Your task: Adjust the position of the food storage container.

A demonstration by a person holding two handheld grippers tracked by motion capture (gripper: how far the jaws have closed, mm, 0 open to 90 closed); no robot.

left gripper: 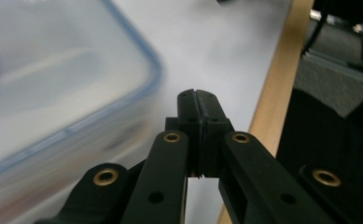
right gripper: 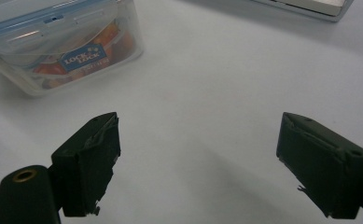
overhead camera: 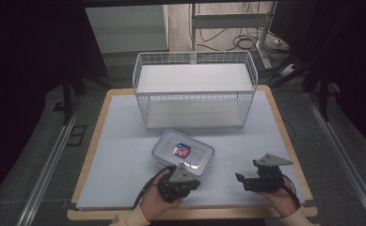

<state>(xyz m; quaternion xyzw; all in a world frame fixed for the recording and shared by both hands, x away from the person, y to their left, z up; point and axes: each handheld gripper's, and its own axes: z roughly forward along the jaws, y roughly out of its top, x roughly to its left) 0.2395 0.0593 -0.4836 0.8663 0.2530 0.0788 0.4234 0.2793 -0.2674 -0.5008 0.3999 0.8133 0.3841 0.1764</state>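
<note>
Both grippers (overhead camera: pixel 178 181) (overhead camera: pixel 260 179) black, brass rivets on linkage, grey triangular plates on top, black cables trailing; cream sleeves (overhead camera: pixel 129 217).

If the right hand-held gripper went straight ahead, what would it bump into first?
Probably nothing close: bare pale table cover lies ahead of the open right hand-held gripper. The clear blue-rimmed plastic food box sits off to its left.

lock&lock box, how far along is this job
Done: the lock&lock box sits lidded on the table mat, in front of the wire rack. In hand: nothing. The left claw is shut and empty beside the box's near edge; the right claw is open over bare mat. Left, probably: gripping the box and moving it, perhaps to the rack.
</note>
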